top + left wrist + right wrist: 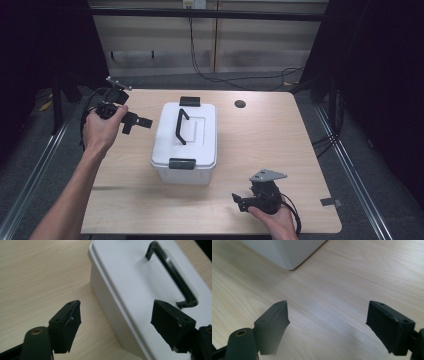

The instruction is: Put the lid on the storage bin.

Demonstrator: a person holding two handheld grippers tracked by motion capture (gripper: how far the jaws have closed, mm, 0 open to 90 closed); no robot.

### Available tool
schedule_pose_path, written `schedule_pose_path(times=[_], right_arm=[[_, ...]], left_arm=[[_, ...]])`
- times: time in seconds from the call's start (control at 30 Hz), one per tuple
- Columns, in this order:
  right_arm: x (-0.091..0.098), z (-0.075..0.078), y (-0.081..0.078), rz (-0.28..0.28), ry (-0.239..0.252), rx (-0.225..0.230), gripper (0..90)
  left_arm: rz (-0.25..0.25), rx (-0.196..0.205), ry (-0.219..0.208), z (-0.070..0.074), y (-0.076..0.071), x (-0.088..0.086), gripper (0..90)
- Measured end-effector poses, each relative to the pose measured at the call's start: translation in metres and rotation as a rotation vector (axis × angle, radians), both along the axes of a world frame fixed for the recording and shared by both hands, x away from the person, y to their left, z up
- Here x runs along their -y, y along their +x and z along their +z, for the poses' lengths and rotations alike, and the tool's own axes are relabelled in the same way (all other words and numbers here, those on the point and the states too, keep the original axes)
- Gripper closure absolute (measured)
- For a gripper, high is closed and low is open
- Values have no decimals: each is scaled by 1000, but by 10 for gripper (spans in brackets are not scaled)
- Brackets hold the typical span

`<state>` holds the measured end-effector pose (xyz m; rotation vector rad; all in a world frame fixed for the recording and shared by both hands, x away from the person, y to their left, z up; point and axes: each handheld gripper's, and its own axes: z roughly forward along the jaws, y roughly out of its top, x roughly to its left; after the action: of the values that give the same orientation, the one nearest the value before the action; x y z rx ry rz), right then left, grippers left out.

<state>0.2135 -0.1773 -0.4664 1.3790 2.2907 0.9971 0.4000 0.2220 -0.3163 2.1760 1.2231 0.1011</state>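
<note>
A white lidded box (186,142) stands in the middle of the wooden table (260,145). Its black handle (180,126) lies flat on the lid, and black latches (182,163) sit at its near and far ends. My left gripper (142,121) hovers just left of the box, open, pointing at its side. In the left gripper view the box (130,287) and its handle (172,275) sit beyond the gripper (116,320), whose jaws are spread wide apart. My right gripper (239,201) is open near the table's front edge, right of the box. The box corner (287,252) shows ahead of it (327,325).
A round cable hole (240,104) lies in the table at the back right. A grey tab (330,202) sticks out at the table's right front edge. Cables hang along the wall behind. Bare wood lies to the right of the box.
</note>
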Motion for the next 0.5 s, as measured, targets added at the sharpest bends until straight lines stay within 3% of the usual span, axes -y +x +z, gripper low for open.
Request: schedule_pose_path(times=[0.1,0.2,0.33,0.5], right_arm=[[0,0,0,-6,1,-3,171],[0,0,-1,-8,2,-2,171],[1,0,-1,-8,-1,3,171],[1,0,-1,-7,-3,1,171]], left_arm=[[-10,11,-38,-3,-5,-4,240],[-14,25,-29,-6,-8,-7,240],[-18,37,-64,-11,-20,-24,231],[-4,64,-72,-17,-31,-38,242]])
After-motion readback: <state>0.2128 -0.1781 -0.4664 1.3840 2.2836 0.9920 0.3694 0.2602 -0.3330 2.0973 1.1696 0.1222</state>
